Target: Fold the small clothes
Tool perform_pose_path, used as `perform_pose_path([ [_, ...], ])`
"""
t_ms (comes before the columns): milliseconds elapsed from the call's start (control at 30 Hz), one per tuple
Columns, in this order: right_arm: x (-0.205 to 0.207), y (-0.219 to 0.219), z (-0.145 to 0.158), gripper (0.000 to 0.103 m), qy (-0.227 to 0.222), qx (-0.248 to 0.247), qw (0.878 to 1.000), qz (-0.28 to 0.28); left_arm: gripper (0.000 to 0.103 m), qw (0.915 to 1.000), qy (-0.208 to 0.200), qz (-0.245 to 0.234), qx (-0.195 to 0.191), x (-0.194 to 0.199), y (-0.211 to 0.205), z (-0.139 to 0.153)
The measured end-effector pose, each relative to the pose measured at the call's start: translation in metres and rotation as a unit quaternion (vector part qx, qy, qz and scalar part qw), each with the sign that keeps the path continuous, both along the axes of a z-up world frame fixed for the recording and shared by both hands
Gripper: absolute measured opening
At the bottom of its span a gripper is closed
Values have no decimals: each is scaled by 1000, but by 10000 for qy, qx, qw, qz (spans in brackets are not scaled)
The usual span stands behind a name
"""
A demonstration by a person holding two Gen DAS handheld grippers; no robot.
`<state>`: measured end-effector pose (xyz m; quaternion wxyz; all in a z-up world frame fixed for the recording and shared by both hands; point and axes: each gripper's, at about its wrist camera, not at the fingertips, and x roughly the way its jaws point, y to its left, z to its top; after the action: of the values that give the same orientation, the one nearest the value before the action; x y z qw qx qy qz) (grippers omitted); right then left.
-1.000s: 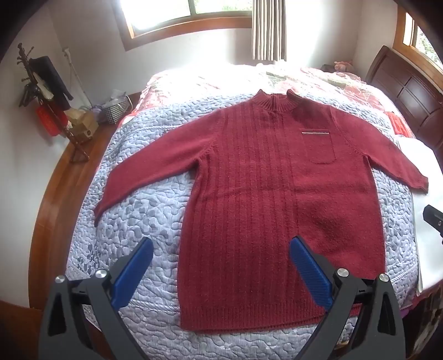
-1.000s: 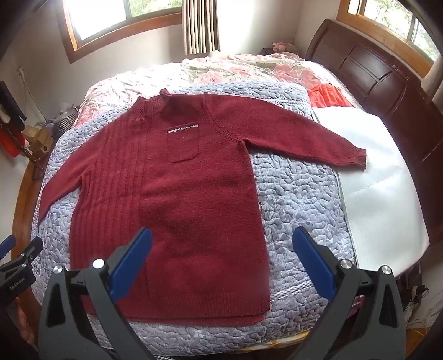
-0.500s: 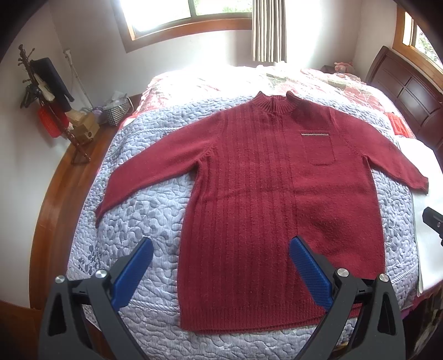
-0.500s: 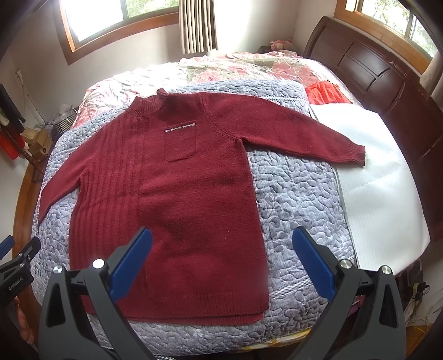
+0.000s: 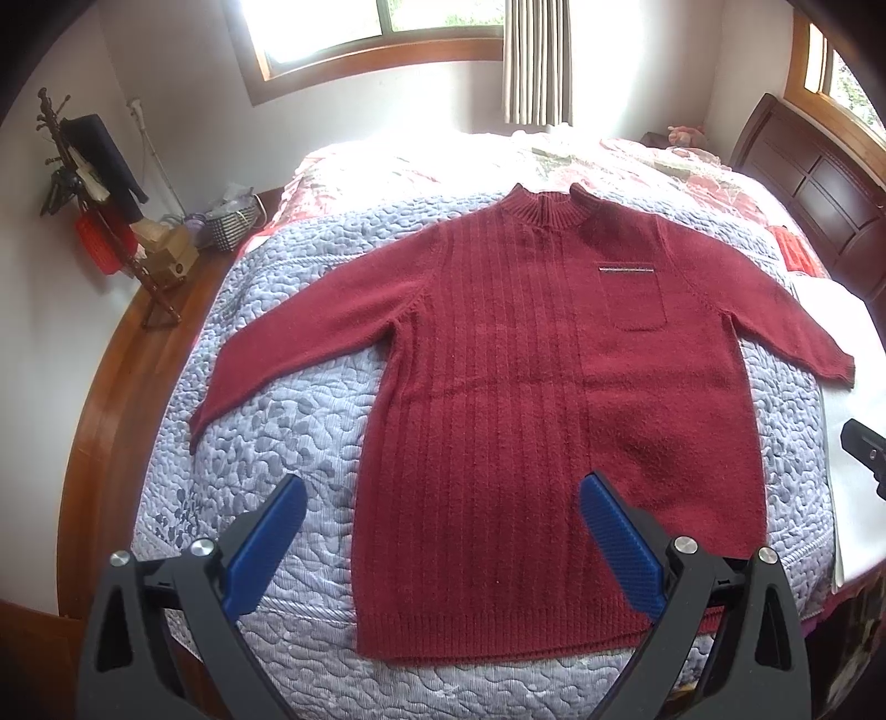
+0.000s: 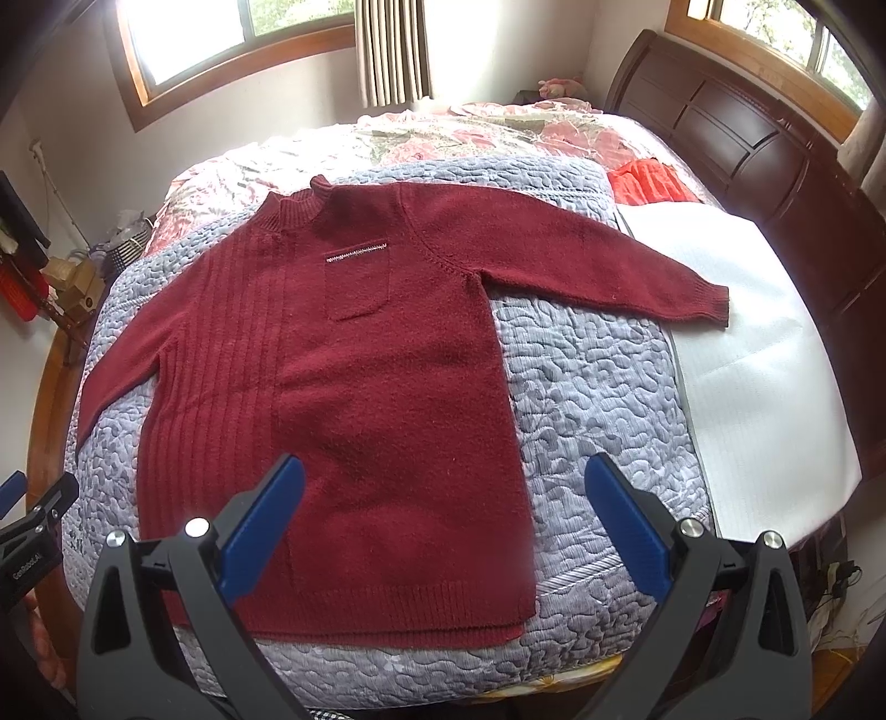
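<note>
Left wrist view first: my left gripper (image 5: 440,545) has its blue pads (image 5: 264,548) spread wide with nothing between them, hovering above the near edge of the bed. One pad sits over the grey quilt (image 5: 266,443) and the other over the lower hem area of the red sweater (image 5: 542,399). From the right wrist view, my right gripper (image 6: 443,523) is likewise spread wide and empty, its left pad above the sweater's lower body and its right pad above bare quilt beside the hem. Neither tool touches the fabric as far as I can see.

Outward from the tools, the sweater lies flat and face up on the quilt, collar away from me, hem nearest me, both sleeves stretched out to the sides. A small chest pocket (image 6: 354,285) with a pale trim line shows on its front. The sleeve on my right ends with its cuff (image 6: 714,304) resting on a white sheet (image 6: 764,387) that lies beside the quilt. Beyond that stands a dark wooden headboard (image 6: 736,138), and an orange-red cloth (image 6: 648,183) lies near it. A floral bedspread (image 6: 443,138) covers the far part of the bed under the window (image 5: 354,27).
</note>
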<state>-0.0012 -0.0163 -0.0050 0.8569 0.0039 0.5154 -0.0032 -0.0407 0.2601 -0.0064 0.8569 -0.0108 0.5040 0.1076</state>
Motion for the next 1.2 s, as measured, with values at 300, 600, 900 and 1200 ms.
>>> perform_pose_path([
  [300, 0, -1, 1, 100, -5, 39, 10000, -23, 99, 10000, -1, -4, 6, 0, -1, 0],
  [600, 0, -3, 2, 100, -15, 47, 10000, -27, 99, 10000, -7, -7, 29, -1, -2, 1],
  [900, 1, -5, 2, 100, -27, 48, 10000, -25, 99, 10000, -16, 0, 30, 0, -3, 2],
  [1200, 2, -5, 0, 100, -2, 60, 10000, -32, 99, 10000, -23, -3, 22, 1, -5, 4],
])
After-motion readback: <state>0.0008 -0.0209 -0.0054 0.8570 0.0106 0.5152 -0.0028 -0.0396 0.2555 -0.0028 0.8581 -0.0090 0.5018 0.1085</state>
